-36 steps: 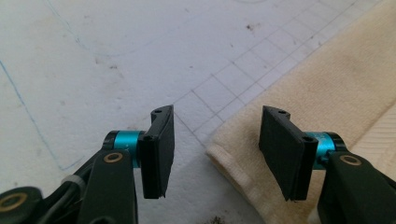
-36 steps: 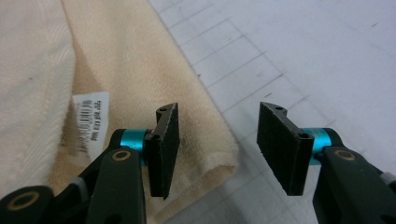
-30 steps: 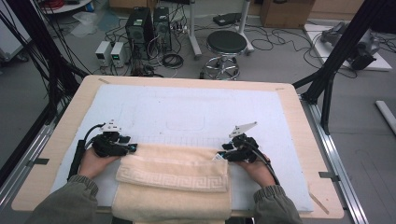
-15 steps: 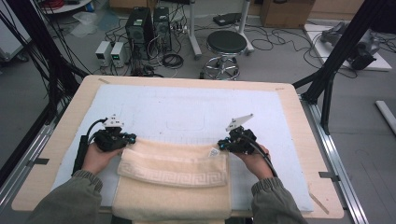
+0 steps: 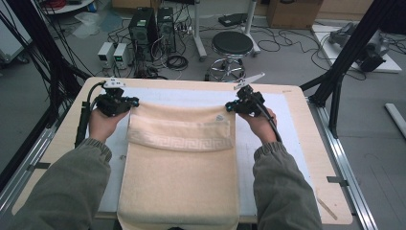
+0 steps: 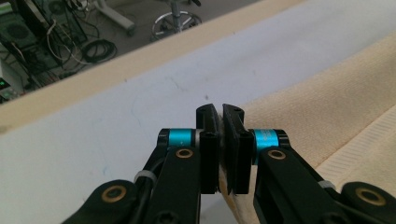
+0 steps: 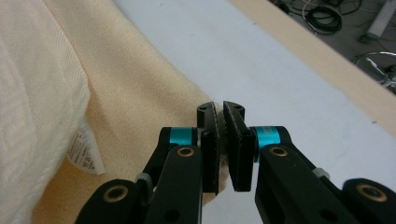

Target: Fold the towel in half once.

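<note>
Left gripper (image 5: 125, 101) and right gripper (image 5: 230, 107) each have jaws clamped on a far corner of the cream terry towel (image 5: 179, 163); bare white desk mat (image 5: 191, 96) lies beyond.

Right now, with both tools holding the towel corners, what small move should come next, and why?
Probably carry both corners forward and lay them flat: the left tool and right tool pinch the towel, whose lifted end is still doubled back over itself.
</note>
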Motion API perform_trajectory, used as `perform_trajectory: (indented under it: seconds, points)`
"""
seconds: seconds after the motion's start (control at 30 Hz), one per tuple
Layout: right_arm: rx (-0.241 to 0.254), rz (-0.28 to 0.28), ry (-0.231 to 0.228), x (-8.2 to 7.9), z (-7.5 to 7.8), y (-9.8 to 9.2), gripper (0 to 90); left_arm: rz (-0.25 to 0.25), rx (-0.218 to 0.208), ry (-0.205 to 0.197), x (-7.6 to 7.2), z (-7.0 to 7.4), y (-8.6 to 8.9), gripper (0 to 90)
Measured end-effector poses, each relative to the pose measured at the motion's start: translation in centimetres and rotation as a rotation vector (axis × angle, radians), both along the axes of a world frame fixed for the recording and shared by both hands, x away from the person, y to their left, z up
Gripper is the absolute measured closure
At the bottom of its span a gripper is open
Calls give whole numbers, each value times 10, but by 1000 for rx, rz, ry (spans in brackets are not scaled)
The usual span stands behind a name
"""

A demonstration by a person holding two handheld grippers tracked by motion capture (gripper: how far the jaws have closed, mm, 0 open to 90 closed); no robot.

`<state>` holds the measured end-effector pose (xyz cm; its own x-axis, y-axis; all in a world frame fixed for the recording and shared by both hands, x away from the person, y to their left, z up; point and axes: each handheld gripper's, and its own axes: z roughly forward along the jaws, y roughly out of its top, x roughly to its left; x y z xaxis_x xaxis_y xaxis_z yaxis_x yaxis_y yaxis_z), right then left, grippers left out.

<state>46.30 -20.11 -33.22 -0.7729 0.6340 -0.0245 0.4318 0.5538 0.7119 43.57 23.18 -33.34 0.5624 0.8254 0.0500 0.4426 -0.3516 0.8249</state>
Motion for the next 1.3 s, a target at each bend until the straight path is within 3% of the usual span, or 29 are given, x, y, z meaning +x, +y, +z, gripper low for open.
perform_trajectory:
  seconds: [0.03,0.1,0.13,0.2,0.3,0.57,0.7,0.8,0.9,1.03,1.2,1.3]
  points:
    - [-6,-4,8,6,0,-1,808,1,20,14,3,-2,-4,809]
    - [9,-42,15,13,-8,-3,660,1,41,36,4,-7,-7,671]
    - [24,-50,38,14,-13,-3,634,-1,46,51,5,-10,-6,632]
    - [-1,-50,39,11,-23,0,594,6,40,63,3,-16,-2,589]
    - [6,-35,40,2,-33,1,560,0,25,73,-2,-27,1,579]
    - [33,20,61,-26,-44,1,486,-70,16,148,-17,-61,-2,530]
    - [34,39,63,-38,-50,1,467,-97,52,221,-18,-69,-6,480]
    - [29,42,76,-44,-57,1,464,-95,54,207,-22,-71,-8,483]
    - [27,44,86,-47,-64,2,463,-93,59,234,-24,-78,-6,507]
    - [12,42,112,-49,-74,6,494,-99,50,237,-29,-87,-4,594]
    - [-25,89,147,-51,-84,12,745,-118,65,216,-32,-85,-7,771]
    - [-18,105,136,-53,-81,12,804,-116,65,200,-34,-82,-7,798]
